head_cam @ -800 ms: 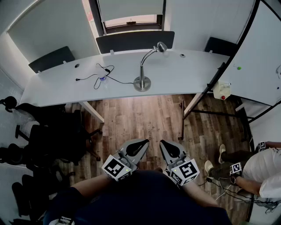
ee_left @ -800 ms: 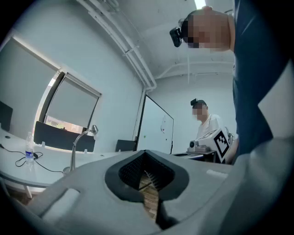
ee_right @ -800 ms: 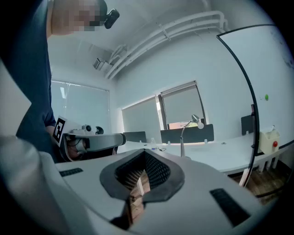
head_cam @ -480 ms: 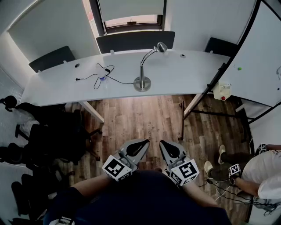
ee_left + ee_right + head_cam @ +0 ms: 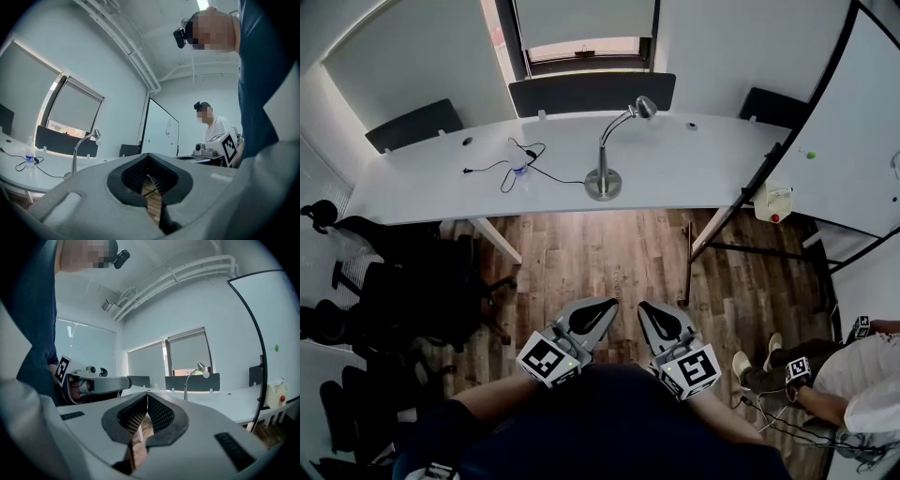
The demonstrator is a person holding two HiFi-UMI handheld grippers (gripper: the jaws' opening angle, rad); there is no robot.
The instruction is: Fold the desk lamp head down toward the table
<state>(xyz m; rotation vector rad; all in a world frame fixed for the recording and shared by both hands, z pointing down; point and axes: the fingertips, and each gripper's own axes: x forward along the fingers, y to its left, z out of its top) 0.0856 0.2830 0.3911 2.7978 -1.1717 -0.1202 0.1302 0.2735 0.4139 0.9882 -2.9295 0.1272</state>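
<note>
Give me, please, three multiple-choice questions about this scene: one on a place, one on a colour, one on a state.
1. Where does the desk lamp stand?
A. on the white table
B. on the wooden floor
C. on a black chair

2. What colour is the desk lamp?
A. red
B. silver
C. green

3. In what state is the left gripper?
A. wide open
B. shut on the desk lamp
C. shut and empty

Answers: 1 A, its round base rests on the tabletop; 2 B, base, neck and head are all metallic grey; 3 C, the jaw tips are together with nothing between them.
</note>
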